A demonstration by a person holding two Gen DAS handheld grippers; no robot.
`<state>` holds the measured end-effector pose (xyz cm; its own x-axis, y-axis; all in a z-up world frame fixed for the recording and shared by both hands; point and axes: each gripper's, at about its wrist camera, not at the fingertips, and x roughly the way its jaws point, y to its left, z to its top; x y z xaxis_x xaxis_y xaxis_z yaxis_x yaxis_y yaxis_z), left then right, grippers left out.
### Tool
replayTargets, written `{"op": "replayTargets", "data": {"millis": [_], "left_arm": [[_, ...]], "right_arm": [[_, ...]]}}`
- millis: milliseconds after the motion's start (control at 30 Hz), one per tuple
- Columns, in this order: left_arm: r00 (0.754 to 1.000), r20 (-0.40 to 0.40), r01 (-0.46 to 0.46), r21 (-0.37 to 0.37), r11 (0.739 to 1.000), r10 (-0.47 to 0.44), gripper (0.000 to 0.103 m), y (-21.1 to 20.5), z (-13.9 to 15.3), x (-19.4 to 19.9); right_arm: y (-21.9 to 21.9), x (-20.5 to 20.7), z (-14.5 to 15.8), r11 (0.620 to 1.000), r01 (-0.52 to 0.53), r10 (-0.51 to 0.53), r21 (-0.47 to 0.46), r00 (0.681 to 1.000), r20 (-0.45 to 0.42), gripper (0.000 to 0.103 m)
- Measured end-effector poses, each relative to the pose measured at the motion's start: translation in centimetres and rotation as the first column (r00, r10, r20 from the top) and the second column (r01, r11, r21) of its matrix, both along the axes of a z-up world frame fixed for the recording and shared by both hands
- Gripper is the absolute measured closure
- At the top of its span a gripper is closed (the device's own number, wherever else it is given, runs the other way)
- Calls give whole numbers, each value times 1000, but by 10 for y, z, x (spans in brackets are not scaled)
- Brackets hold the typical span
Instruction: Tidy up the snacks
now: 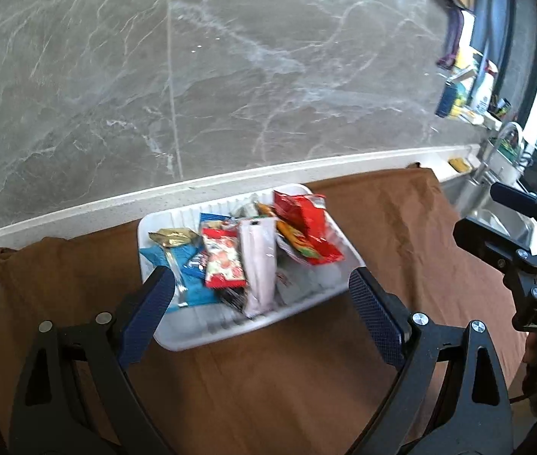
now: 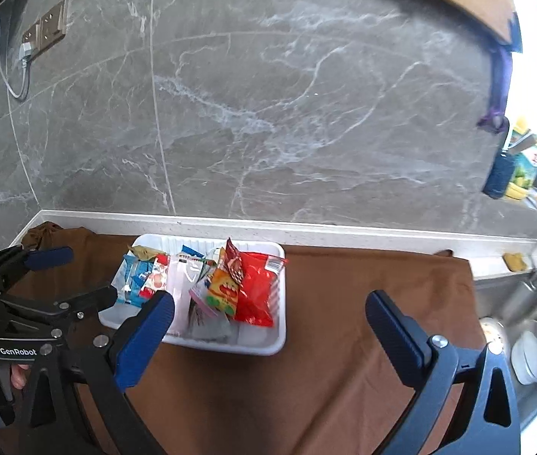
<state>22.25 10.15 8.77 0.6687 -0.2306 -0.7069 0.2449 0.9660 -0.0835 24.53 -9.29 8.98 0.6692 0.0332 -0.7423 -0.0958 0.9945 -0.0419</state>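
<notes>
Snacks lie heaped in a white tray (image 1: 338,235) on the brown cloth (image 1: 401,227) that covers the desk, as the left wrist view shows. The tray sits at the far side of the cloth, close to the pale ledge under the grey marble wall (image 1: 230,76). In it, from left to right, are a blue packet (image 1: 192,288), a gold-wrapped piece (image 1: 173,237), a red and white packet (image 1: 224,261), a pale pink pouch (image 1: 259,265) and a red bag (image 1: 306,223) lying over an orange packet; the smaller wrappers beneath are too blurred to tell apart. The left hand-held gripper (image 1: 260,303) hangs on the near side of the tray, released, its blue pads spread wide with nothing between them. At the right edge the right hand-held gripper (image 1: 511,223) shows from the side.

In the right wrist view the same tray (image 2: 277,341) sits left of centre on the cloth (image 2: 344,303). The red bag (image 2: 257,288) fills its right part, with an orange packet (image 2: 222,292) leaning on it, and the blue packet (image 2: 135,276) lies at the left end. The right hand-held gripper (image 2: 268,326) is released too, its pads wide apart and empty, near the tray's near edge. The left hand-held gripper (image 2: 74,276) shows at the left, also spread. To the far right a steel sink (image 2: 526,311) holds a white bowl (image 2: 534,352).
</notes>
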Motion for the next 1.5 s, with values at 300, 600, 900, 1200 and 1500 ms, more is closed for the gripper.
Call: {"op": "replayTargets", "data": {"millis": [300, 600, 900, 1200, 1500], "left_arm": [[999, 27, 46, 30, 998, -47, 9, -30, 23, -49], [997, 37, 67, 40, 997, -69, 9, -51, 32, -80], [995, 42, 91, 47, 995, -93, 9, -67, 38, -97], [993, 50, 108, 52, 993, -111, 9, -81, 43, -107], [992, 55, 114, 56, 992, -117, 9, -89, 44, -110]], "right_arm": [[-18, -51, 29, 999, 44, -43, -2, 998, 53, 0], [-34, -83, 46, 998, 67, -66, -5, 994, 85, 0], [-43, -105, 57, 997, 74, -72, -8, 991, 111, 0], [-51, -119, 64, 997, 78, -76, -8, 989, 125, 0], [-62, -124, 67, 997, 77, -76, -5, 988, 136, 0]]}}
